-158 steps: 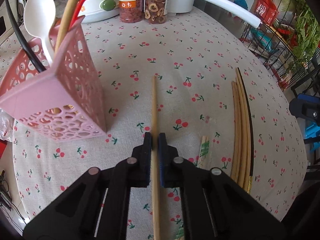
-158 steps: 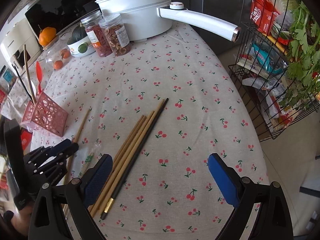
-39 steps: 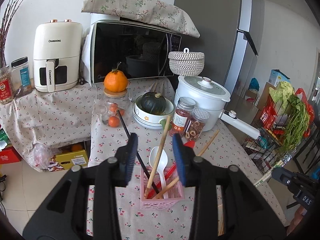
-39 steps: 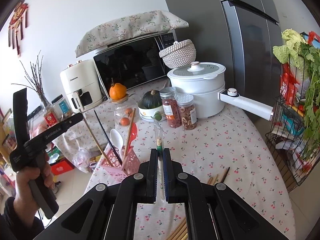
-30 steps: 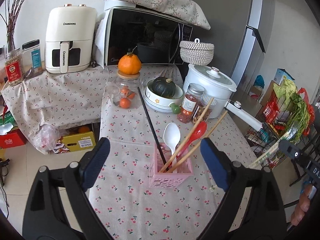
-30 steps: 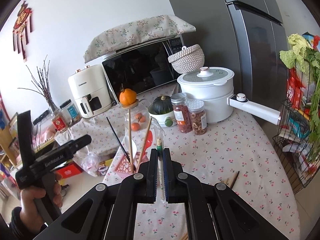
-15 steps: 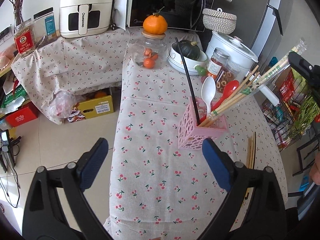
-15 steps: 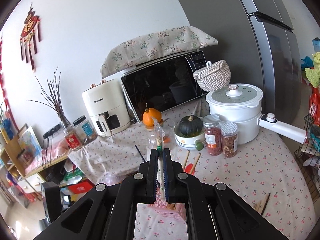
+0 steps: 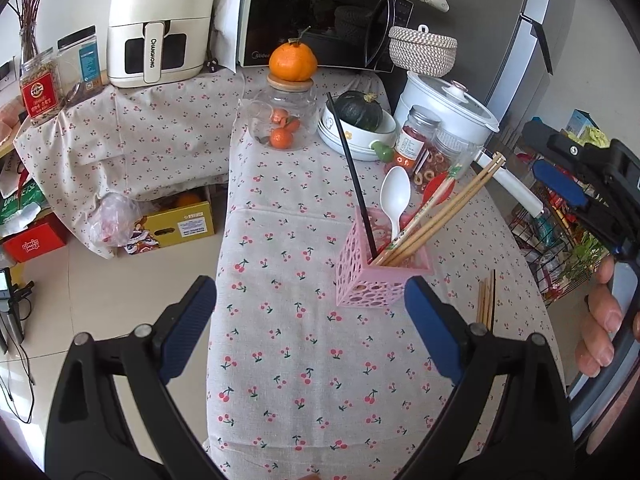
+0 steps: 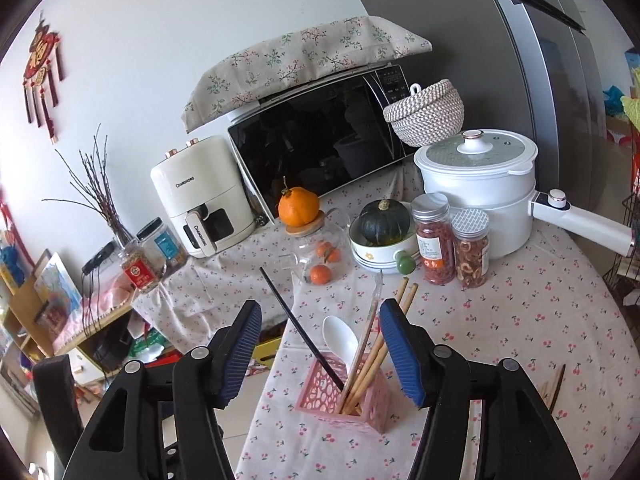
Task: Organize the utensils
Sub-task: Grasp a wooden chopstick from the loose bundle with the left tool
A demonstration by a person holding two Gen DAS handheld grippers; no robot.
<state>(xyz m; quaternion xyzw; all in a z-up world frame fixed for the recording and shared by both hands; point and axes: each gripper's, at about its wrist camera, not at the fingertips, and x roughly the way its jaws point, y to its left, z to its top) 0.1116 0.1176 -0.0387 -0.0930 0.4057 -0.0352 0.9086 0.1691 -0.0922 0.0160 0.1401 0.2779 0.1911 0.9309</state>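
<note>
A pink perforated holder point(image 9: 360, 276) point(image 10: 320, 396) stands on the cherry-print tablecloth. It holds a black chopstick point(image 9: 352, 176), a white spoon point(image 9: 395, 192), a red utensil point(image 9: 438, 190), wooden chopsticks point(image 9: 444, 208) and a wrapped pair of chopsticks point(image 10: 370, 332). My left gripper point(image 9: 310, 328) is open and empty, high above and back from the holder. My right gripper point(image 10: 320, 344) is open and empty just above the holder; it also shows at the right of the left wrist view point(image 9: 560, 178). Several loose chopsticks point(image 9: 486, 300) lie on the table right of the holder.
At the table's far end stand a glass jar with oranges point(image 9: 284, 120), a bowl with a dark squash point(image 9: 358, 124), two spice jars point(image 10: 452, 236) and a white pot with a long handle point(image 10: 480, 196). A wire rack point(image 9: 556, 240) stands to the right. The floor lies left.
My right gripper has opened and let go of the wrapped chopsticks, which now stand in the pink holder. My left gripper stays open and has shifted its view slightly.
</note>
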